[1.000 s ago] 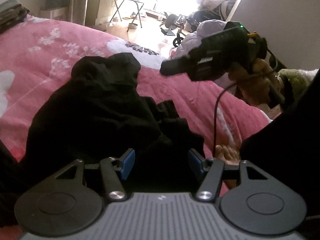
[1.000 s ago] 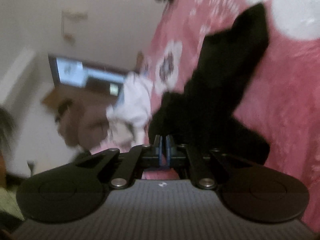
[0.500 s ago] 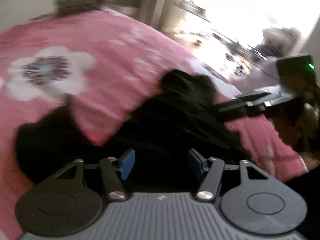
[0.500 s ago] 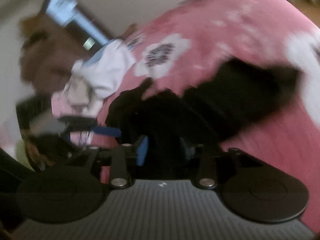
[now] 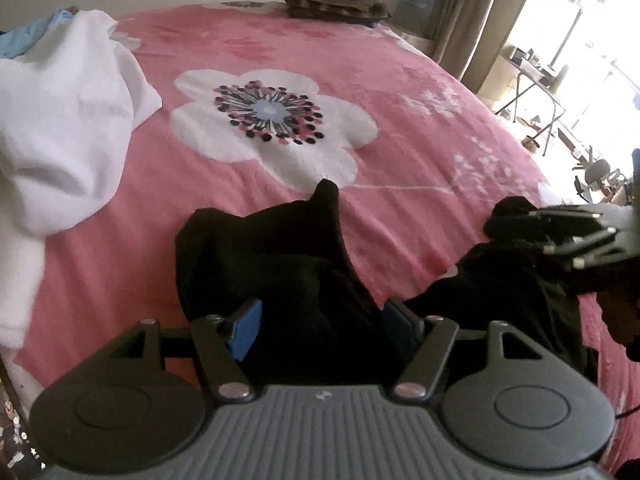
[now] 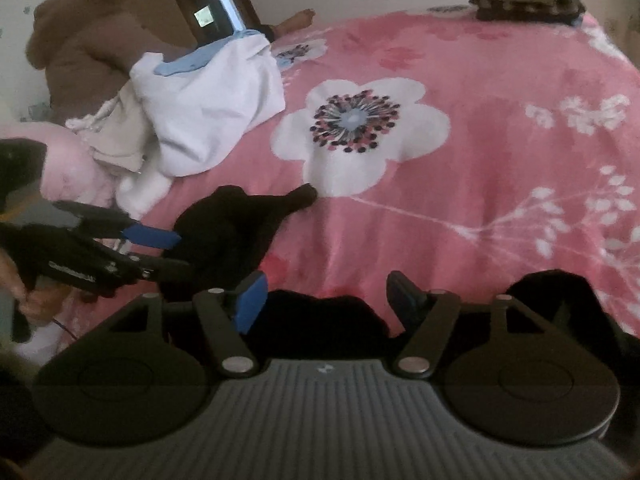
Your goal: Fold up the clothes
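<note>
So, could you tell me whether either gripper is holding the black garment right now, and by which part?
Nothing is held. The left gripper and right gripper both stand open over the black garment, having just opened; no pad presses on it.

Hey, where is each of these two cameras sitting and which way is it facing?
Left wrist: on the left hand-held gripper, facing down over the black garment; right hand-held gripper at right edge.
Right wrist: on the right hand-held gripper, facing across the bed; left hand-held gripper at left.
Shared: garment, white flower, white clothes.
</note>
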A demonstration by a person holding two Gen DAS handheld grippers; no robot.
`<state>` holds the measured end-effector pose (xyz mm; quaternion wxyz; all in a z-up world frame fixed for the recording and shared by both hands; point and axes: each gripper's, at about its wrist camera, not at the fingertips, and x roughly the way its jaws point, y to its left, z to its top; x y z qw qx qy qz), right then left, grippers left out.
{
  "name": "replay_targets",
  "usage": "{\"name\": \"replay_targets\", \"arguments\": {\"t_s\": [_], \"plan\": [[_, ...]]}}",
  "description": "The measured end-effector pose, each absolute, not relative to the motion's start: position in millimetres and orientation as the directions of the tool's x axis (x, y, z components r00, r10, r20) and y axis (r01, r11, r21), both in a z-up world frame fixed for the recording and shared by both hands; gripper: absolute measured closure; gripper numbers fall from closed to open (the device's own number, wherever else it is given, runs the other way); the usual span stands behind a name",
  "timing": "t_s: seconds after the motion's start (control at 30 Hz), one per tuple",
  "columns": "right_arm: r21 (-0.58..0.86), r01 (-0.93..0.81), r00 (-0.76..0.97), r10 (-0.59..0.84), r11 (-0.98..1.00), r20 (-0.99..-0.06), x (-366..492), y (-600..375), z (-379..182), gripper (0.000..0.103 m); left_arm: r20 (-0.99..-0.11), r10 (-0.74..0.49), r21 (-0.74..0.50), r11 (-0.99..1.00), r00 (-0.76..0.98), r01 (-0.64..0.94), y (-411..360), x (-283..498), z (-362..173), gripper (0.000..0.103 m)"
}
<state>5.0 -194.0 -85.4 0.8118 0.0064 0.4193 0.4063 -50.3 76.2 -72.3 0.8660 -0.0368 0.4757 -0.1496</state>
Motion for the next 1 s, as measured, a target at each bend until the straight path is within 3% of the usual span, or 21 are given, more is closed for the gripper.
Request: {"name": "replay_targets", "arguments": {"t_s": [0.13,0.17,0.2,0.23,0.37,0.6,0.83,0.93,1.0], "plan": [[0.333,-0.697,0.247,0.649,0.635,-0.72,-2,-181,-96,0.043,-0.815,-0.307,-0.216,0.948,0.491,0.234,75,-48,-80,0.031],[0.326,-0.708,0.229,0.641,0.627,-0.733,-5,-179,-99,0.061,-0.818,-0.305,-0.214,0.948,0.487,0.235,74,-47,-81,0.031],[0.319,-0.716,0.217,0.633,0.621,-0.743,-8,-177,-101,0.085,-0.82,-0.304,-0.213,0.948,0.484,0.235,74,-46,-84,0.031],[0.313,-0.722,0.211,0.626,0.617,-0.751,-11,-176,-102,0.091,-0.824,-0.304,-0.214,0.948,0.478,0.235,74,-45,-86,0.03],[0.369,-0.731,0.168,0.675,0.574,-0.718,-27,-185,-91,0.095,-0.835,-0.301,-0.21,0.948,0.461,0.24,71,-44,-93,0.029],[0.42,-0.757,0.054,0.688,0.501,-0.723,-88,-188,-91,0.095,-0.84,-0.308,-0.218,0.946,0.448,0.242,70,-45,-98,0.029],[0.383,-0.741,0.119,0.668,0.552,-0.734,-116,-189,-98,0.09,-0.853,-0.259,-0.152,0.954,0.454,0.259,59,-49,-99,0.029],[0.408,-0.731,0.144,0.708,0.547,-0.691,-102,-203,-77,0.072,-0.858,-0.23,-0.115,0.958,0.459,0.264,53,-51,-99,0.029],[0.414,-0.715,0.204,0.734,0.564,-0.648,-83,-217,-59,0.046,-0.861,-0.208,-0.087,0.959,0.464,0.268,49,-52,-100,0.03]]}}
